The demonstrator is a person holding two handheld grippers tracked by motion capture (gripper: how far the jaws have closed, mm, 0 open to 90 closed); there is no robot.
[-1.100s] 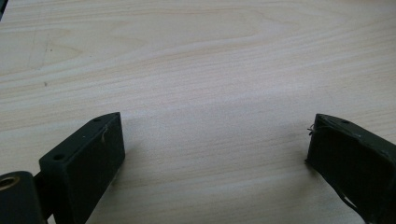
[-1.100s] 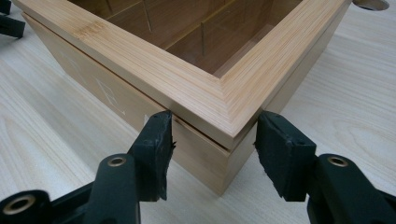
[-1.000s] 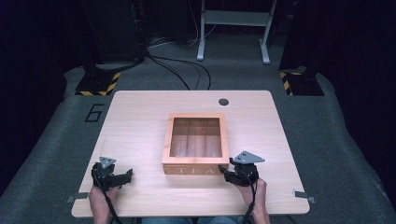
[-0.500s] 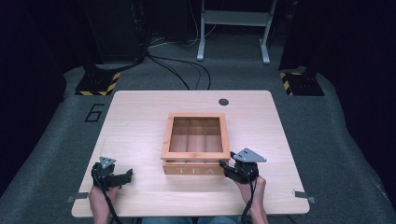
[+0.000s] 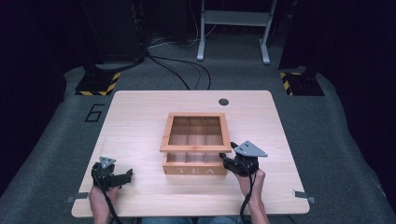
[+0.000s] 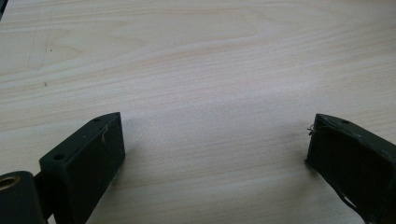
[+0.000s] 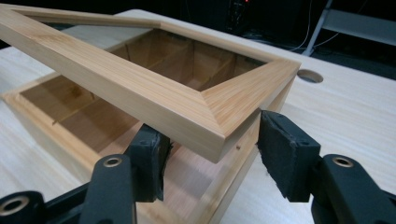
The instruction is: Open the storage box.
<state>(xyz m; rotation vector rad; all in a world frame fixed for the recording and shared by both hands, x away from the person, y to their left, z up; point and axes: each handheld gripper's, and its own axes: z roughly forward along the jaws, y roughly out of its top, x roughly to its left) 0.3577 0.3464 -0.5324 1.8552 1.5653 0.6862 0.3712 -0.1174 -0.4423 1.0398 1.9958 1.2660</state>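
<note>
Where the person's left hand point(image 5: 100, 198) comes in from the near edge, the left gripper point(image 5: 122, 177) rests low over the pale wooden table point(image 5: 140, 121), its jaws spread wide with nothing but bare woodgrain between them; in the left gripper view the left gripper point(image 6: 212, 140) shows both black jaws well apart and holding nothing. Off to this gripper's right, well apart from it, sits the wooden tea box point(image 5: 195, 158), its front face lettered TEA turned toward the person and its long axis running away from them toward the far edge of the table. Its lid point(image 5: 196, 133) — an open wooden frame through which the inner compartments show — is lifted at the front and tilts up off the box, hinged side away from the person. Just right of the box's near right corner is the right gripper point(image 5: 225, 161), held in the right hand point(image 5: 250, 179) with its grey three-cornered plate on top. In the right gripper view the right gripper point(image 7: 210, 144) has its jaws partly open on either side of the lid's point(image 7: 140, 84) raised front corner, one jaw under the frame and above the box point(image 7: 93, 126), the other just outside it — whether the pads actually press the wood I cannot tell. Beyond the lid, a round hole point(image 7: 310, 75) lies in the tabletop.
</note>
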